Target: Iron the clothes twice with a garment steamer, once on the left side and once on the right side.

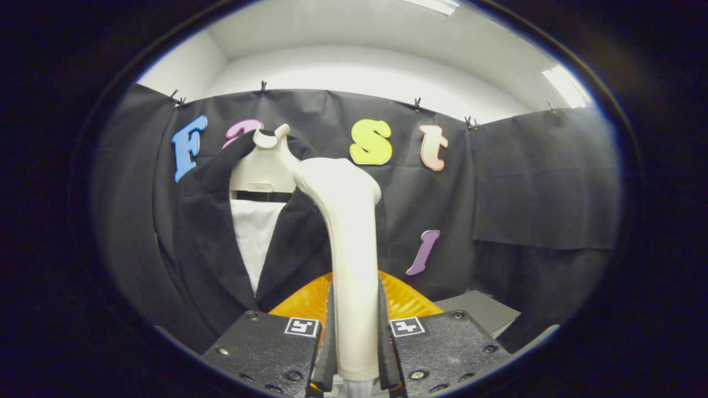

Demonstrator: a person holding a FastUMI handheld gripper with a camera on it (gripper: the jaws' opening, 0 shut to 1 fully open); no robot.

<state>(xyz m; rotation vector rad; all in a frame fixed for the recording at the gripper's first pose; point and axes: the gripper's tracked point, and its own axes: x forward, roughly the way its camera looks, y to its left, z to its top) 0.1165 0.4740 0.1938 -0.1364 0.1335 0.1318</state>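
Observation:
My gripper [354, 331] is shut on the handle of a cream garment steamer [348, 232], which stands upright between the fingers. Its head sits high, against the right lapel of a black jacket [204, 243]. The jacket hangs on a cream hanger form [265, 166] just beyond and left of the steamer, with a white panel [253, 237] showing in its open front. The steamer hides part of the jacket's right side.
An orange ribbed object [406, 298] lies low behind the steamer handle. A grey flat surface [481, 312] sits to its right. Black cloth walls close the booth behind and on both sides.

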